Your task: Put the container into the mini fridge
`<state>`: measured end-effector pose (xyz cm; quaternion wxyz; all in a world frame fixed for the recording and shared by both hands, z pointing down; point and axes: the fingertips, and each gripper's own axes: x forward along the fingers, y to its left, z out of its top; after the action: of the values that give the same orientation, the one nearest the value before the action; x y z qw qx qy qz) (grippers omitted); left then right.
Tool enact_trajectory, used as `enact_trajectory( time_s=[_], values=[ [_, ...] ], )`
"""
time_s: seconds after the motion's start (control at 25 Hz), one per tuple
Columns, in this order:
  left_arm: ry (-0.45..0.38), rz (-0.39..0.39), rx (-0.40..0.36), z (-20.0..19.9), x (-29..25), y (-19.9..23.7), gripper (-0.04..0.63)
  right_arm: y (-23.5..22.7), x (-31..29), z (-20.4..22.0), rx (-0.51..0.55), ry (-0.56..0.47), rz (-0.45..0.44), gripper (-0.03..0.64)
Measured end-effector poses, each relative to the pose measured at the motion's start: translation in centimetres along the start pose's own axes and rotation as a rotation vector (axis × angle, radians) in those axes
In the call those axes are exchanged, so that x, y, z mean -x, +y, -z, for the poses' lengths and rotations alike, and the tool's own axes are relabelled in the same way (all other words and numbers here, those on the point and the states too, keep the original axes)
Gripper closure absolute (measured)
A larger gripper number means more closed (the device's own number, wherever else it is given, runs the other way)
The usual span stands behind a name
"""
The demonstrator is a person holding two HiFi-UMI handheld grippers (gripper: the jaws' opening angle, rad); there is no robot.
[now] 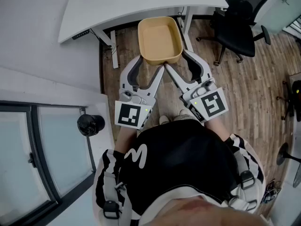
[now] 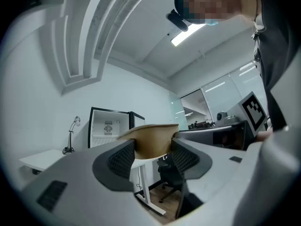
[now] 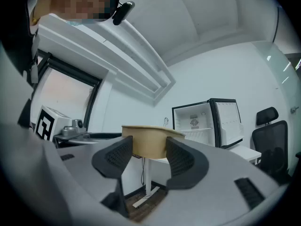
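— We face the white desk [image 1: 141, 6]; past it the mini fridge [image 3: 207, 121] stands with its door open.
— We hold the tan container [image 1: 160, 39] in the air, just short of the desk's near edge, over bare wooden floor [image 1: 244, 93]. The left gripper [image 1: 149, 64] and right gripper [image 1: 178, 60] each clamp a near corner.

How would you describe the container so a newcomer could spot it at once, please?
In the head view, find the white desk at the top. Just in front of it, over the wooden floor, the left gripper and right gripper hold the container. Unlike the black chair beside it, it is a tan, open, empty tub with rounded corners.
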<state>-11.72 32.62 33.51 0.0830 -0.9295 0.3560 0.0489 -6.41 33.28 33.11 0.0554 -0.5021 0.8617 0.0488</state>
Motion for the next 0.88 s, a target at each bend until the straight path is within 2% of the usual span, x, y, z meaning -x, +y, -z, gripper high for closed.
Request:
enact_trajectory(
  time_s=[0.44,0.64,0.88],
  values=[
    [-0.001,-0.001,0.001,0.0,0.1,0.0,0.346,-0.1,0.1,0.5,-0.020,0.019,0.013,0.383],
    [0.005,0.002,0.003,-0.2,0.6,0.4,0.347,0.5,-0.1,0.2,-0.032,-0.018,0.015,0.382],
    [0.015,0.008,-0.008,-0.2,0.2,0.1,0.347,0.3,0.0,0.2,0.004,0.010,0.016,0.382]
  ],
)
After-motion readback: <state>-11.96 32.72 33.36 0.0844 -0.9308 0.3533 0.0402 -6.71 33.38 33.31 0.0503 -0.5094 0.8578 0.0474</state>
